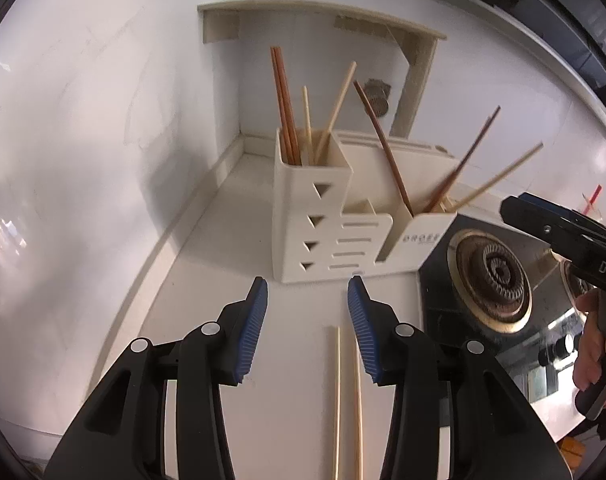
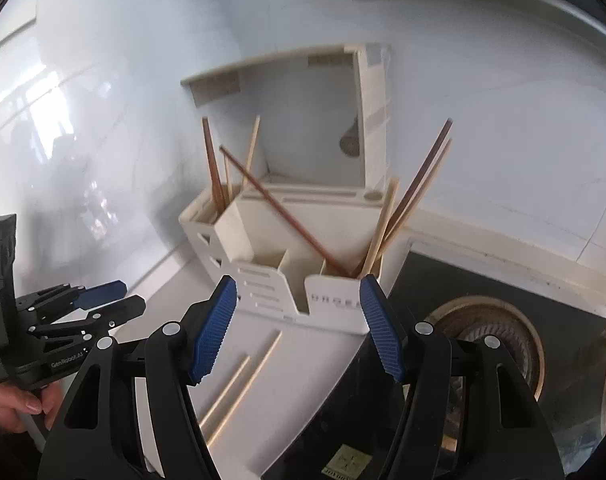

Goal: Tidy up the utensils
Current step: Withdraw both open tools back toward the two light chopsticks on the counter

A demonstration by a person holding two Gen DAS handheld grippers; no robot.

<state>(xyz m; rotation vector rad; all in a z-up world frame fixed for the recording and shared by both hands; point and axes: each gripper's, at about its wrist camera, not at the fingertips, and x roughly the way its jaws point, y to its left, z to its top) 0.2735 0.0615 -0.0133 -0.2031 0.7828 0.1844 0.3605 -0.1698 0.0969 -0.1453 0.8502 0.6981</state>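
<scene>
A cream utensil holder (image 1: 323, 240) (image 2: 263, 248) stands on the white counter in the corner. Brown and pale chopsticks (image 1: 287, 112) stand in its tall left compartment, and more chopsticks (image 1: 387, 148) (image 2: 407, 196) lean in the low right one. Two loose pale chopsticks (image 1: 337, 392) (image 2: 243, 380) lie on the counter in front of it. My left gripper (image 1: 307, 284) (image 2: 123, 296) hovers open above them, with its right pad over one stick. My right gripper (image 2: 298, 280) (image 1: 519, 210) is open in front of the holder's right compartment, with nothing in it.
A black glass hob with a round burner (image 1: 499, 276) (image 2: 499, 336) lies right of the holder. White walls close the corner on the left and behind. A cream shelf (image 1: 323, 12) (image 2: 303, 60) hangs above. A hand (image 1: 595, 352) (image 2: 11, 404) holds each gripper.
</scene>
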